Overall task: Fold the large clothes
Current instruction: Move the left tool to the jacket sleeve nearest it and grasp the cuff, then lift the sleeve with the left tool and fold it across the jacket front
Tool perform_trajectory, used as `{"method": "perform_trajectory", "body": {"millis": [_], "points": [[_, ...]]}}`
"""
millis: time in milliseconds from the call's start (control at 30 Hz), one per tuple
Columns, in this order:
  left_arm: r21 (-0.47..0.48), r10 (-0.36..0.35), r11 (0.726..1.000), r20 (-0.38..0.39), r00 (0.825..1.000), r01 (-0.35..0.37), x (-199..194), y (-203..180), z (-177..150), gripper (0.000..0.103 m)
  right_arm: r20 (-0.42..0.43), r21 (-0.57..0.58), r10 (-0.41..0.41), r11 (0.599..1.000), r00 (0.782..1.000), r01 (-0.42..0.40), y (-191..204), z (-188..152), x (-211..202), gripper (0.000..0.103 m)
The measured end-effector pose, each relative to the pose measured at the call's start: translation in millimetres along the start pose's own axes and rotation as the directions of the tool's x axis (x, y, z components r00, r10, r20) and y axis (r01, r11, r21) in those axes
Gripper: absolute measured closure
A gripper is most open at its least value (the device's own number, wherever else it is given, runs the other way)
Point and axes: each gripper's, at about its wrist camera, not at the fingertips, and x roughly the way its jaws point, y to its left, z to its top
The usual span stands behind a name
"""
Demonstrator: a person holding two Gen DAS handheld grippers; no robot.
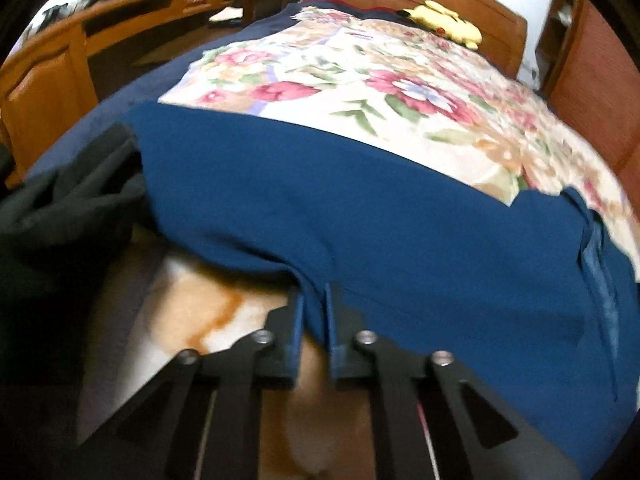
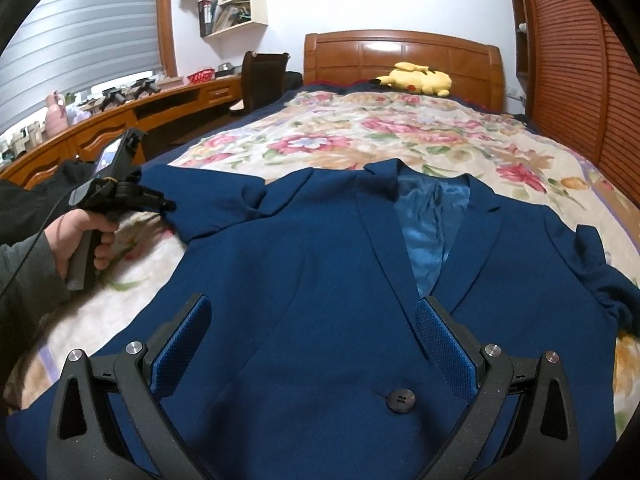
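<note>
A dark blue suit jacket (image 2: 312, 248) lies front up on the bed, lapels apart over a shiny blue lining (image 2: 432, 216), with one black button (image 2: 401, 399) near the hem. In the left wrist view my left gripper (image 1: 314, 304) is shut on a fold of the jacket (image 1: 380, 208) at its edge. The right wrist view shows that same left gripper (image 2: 166, 205) at the folded sleeve (image 2: 224, 208), held by a hand (image 2: 78, 240). My right gripper (image 2: 312, 320) hovers open over the jacket's front, its blue pads (image 2: 182, 344) wide apart with nothing pinched.
The floral bedspread (image 2: 360, 136) covers the bed, with a yellow plush toy (image 2: 416, 78) by the wooden headboard (image 2: 400, 54). A wooden desk (image 2: 120, 120) and a chair (image 2: 262, 80) stand along the left. A slatted wardrobe (image 2: 580, 80) is on the right. A dark sleeve (image 1: 60, 216) is at the left.
</note>
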Motion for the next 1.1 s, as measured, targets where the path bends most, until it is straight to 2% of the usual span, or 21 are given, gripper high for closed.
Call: {"method": "perform_trajectory", "body": {"millis": [67, 200, 300, 400, 500, 600, 667, 733, 833, 900, 1100], "points": [[0.044, 0.017, 0.999, 0.015, 1.000, -0.018, -11.3, -10.9, -1.2, 0.103, 0.000, 0.006, 0.001, 1.000, 1.000, -0.001, -2.3, 0.1, 0.1, 0.000], [0.121, -0.015, 0.993, 0.079, 0.997, 0.005, -46.6, -35.3, -2.1, 0.103, 0.007, 0.006, -0.008, 1.000, 1.000, 0.008, -5.7, 0.9, -4.6, 0.000], [0.206, -0.067, 0.978, 0.121, 0.990, 0.041, -79.0, -64.2, -5.4, 0.103, 0.019, 0.001, -0.024, 1.000, 1.000, 0.024, -9.5, 1.5, -10.0, 0.000], [0.303, -0.114, 0.951, 0.154, 0.981, 0.063, -109.8, -97.5, -10.0, 0.103, 0.028, 0.000, -0.042, 0.999, 0.999, 0.042, -14.8, 0.7, -15.2, 0.000], [0.324, -0.139, 0.943, 0.164, 0.977, 0.080, -127.9, -113.2, -10.5, 0.103, 0.029, 0.014, -0.052, 0.999, 0.998, 0.052, -22.6, -1.0, -19.1, 0.000], [0.321, -0.101, 0.946, 0.181, 0.978, 0.038, -130.3, -116.6, -8.0, 0.103, 0.029, 0.026, -0.059, 0.998, 0.998, 0.058, -28.9, -2.9, -22.8, 0.000], [0.306, -0.055, 0.952, 0.168, 0.984, 0.001, -123.8, -111.8, -7.8, 0.097, 0.029, 0.027, -0.060, 0.998, 0.998, 0.060, -31.3, -4.4, -24.9, 0.000], [0.273, -0.010, 0.962, 0.148, 0.989, -0.031, -112.7, -98.2, -8.1, 0.074, 0.030, 0.022, -0.062, 0.998, 0.998, 0.062, -32.3, -5.4, -26.6, 0.000], [0.184, 0.015, 0.982, 0.099, 0.995, -0.033, -90.6, -70.9, -5.1, 0.059, 0.031, 0.021, -0.064, 0.998, 0.997, 0.063, -34.8, -6.8, -28.8, 0.000], [0.131, 0.024, 0.991, 0.077, 0.997, -0.034, -75.8, -56.2, -7.2, 0.054, 0.030, 0.020, -0.064, 0.998, 0.997, 0.063, -34.7, -7.1, -28.6, 0.000], [0.039, -0.004, 0.999, 0.008, 1.000, 0.003, -37.6, -36.5, -7.5, 0.053, 0.017, 0.011, -0.063, 0.998, 0.998, 0.062, -37.3, -8.9, -26.0, 0.000]]}}
